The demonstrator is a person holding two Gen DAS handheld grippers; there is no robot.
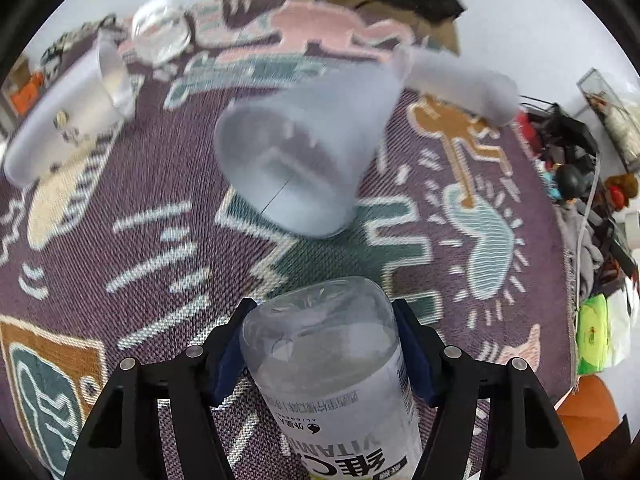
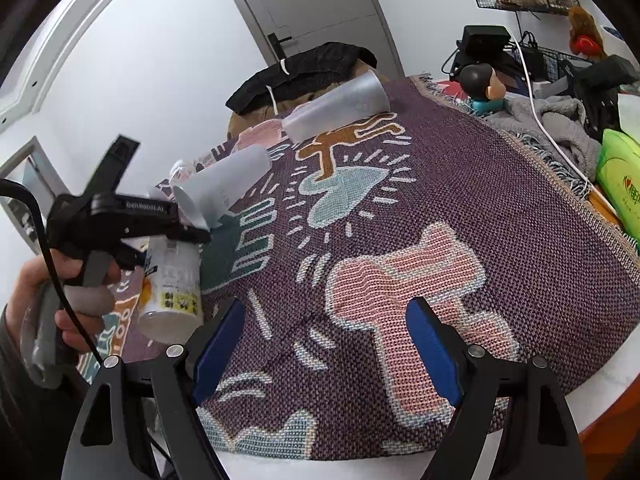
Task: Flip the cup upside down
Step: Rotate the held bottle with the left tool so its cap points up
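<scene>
A frosted plastic cup (image 1: 304, 152) (image 2: 224, 188) tilts on its side in the middle of the patterned cloth (image 1: 140, 208), blurred, its open mouth turned toward my left gripper. My left gripper (image 1: 324, 308) (image 2: 176, 236) is shut on a clear labelled bottle (image 1: 328, 360) (image 2: 172, 284), held just short of the cup and apart from it. A hand (image 2: 48, 280) holds that gripper. My right gripper (image 2: 326, 308) stands open over the cloth (image 2: 440, 184) near the table's front, nothing between its blue pads (image 2: 220, 336).
A second frosted cup (image 1: 460, 84) (image 2: 340, 108) lies on its side at the far edge. A third cup (image 1: 68, 116) and a clear glass piece (image 1: 160, 28) lie far left. Cables, a grey towel (image 2: 560, 128), a figurine (image 2: 480, 84) and a green pack (image 2: 620, 176) crowd the right.
</scene>
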